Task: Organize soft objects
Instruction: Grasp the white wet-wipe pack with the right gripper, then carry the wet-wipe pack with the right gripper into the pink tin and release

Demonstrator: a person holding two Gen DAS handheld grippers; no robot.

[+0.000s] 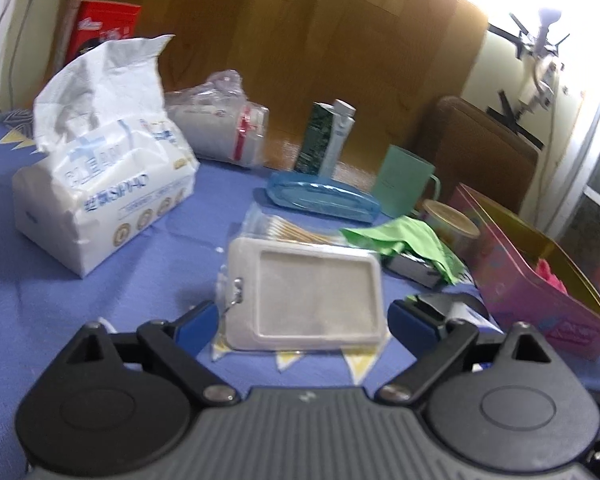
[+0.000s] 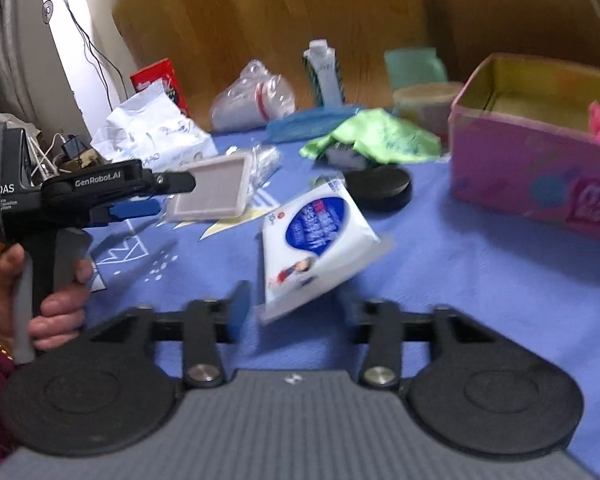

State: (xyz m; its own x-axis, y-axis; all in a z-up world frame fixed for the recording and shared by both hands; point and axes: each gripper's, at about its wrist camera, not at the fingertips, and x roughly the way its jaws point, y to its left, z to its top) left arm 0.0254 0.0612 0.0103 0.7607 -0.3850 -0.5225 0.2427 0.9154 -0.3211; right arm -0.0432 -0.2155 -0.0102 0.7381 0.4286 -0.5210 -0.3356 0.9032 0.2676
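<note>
A blue patterned cloth (image 1: pixel 100 300) covers the table, with wood panelling behind it. Through my left wrist camera, my left gripper (image 1: pixel 304 322) is spread wide around a grey card holder (image 1: pixel 312 292); the pads sit beside its ends and I cannot tell if they touch. A white tissue pack (image 1: pixel 100 184) stands at the far left, a crumpled green cloth (image 1: pixel 412 240) lies right of centre, and a pink box (image 1: pixel 540 280) sits at the right with something pink inside.

Through my right wrist camera, my right gripper (image 2: pixel 296 308) has its jaws parted, and a small blue-and-white tissue packet (image 2: pixel 312 244) is tilted between them. The right pad is hidden behind the packet, so I cannot tell if I am gripping it. The pink box (image 2: pixel 520 176) is off to the right. My left hand (image 2: pixel 56 300) holds the other gripper beside the card holder (image 2: pixel 212 192).
</note>
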